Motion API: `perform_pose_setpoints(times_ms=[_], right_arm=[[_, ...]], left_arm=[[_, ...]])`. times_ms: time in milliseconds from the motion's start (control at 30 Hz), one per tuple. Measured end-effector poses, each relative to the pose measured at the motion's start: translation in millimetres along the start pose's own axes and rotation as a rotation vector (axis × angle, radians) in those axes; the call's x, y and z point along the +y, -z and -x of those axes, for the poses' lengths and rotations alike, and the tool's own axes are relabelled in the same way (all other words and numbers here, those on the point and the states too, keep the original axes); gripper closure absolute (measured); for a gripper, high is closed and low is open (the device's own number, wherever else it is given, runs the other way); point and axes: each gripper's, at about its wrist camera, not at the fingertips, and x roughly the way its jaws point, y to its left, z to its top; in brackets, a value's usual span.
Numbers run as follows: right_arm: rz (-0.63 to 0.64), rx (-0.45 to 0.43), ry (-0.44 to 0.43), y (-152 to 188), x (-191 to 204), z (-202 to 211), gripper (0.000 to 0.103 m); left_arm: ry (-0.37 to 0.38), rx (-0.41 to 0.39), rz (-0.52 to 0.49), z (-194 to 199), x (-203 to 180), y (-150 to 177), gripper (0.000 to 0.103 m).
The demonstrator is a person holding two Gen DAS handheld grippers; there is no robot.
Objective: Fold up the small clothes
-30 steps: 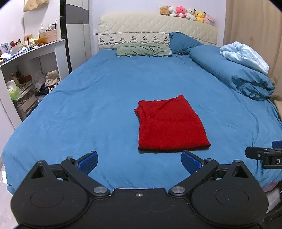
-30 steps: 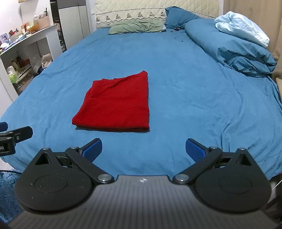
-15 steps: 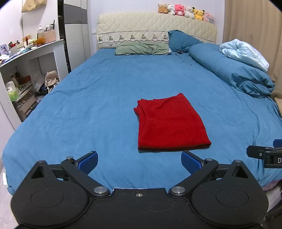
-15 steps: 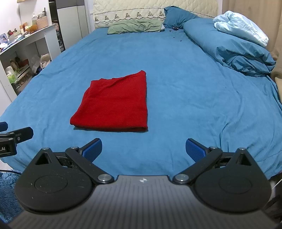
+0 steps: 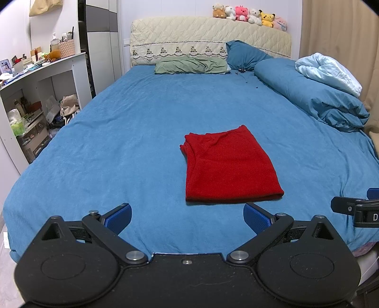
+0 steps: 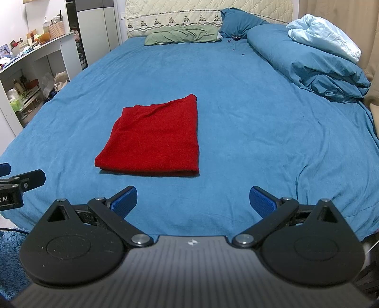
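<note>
2 tongs, left and right, gape empty short of the folded red garment; we should pinch both near corners evenly before folding.

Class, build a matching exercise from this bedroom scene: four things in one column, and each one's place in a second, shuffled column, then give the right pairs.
Things
1. red garment
2. plush toys
3. green pillow
4. light blue blanket

Places
A. on top of the headboard
B. on the rolled blue duvet
C. flat on the sheet, near the open tongs
D. at the bed's head, against the headboard

Pairs: 1-C, 2-A, 3-D, 4-B
</note>
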Motion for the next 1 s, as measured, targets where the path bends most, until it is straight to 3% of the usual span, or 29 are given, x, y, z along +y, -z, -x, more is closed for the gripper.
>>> perform_pose_setpoints(times_ms=[1000], right_arm=[[0.011,-0.005,-0.001,0.1,0.9,1.5,0.000]], left_arm=[[0.000,0.002,0.025,2.7,4.6,-0.5,0.001]])
